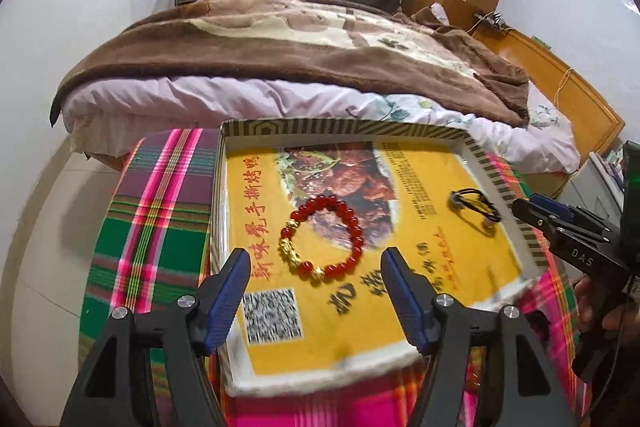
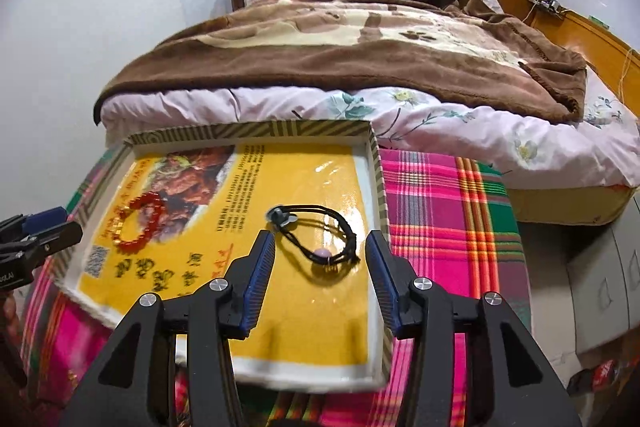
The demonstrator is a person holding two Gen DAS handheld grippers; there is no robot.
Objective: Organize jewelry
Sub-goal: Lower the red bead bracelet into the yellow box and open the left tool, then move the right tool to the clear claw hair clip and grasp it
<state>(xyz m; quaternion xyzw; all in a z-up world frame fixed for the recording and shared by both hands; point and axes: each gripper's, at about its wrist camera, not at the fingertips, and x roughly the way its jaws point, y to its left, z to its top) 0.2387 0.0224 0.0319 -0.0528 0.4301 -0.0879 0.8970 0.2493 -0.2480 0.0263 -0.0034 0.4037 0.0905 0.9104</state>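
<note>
In the tray (image 1: pixel 224 163), on its yellow printed liner, the red bracelet (image 1: pixel 322 237) lies toward the left and the black cord bracelet (image 2: pixel 316 233) toward the right, well apart. The left gripper (image 1: pixel 316 293) hangs above the tray's near edge, jaws spread, nothing between them. The right gripper (image 2: pixel 320 279) hangs just short of the cord bracelet, jaws likewise apart and empty. The tray rests on a plaid cloth (image 2: pixel 440 211).
</note>
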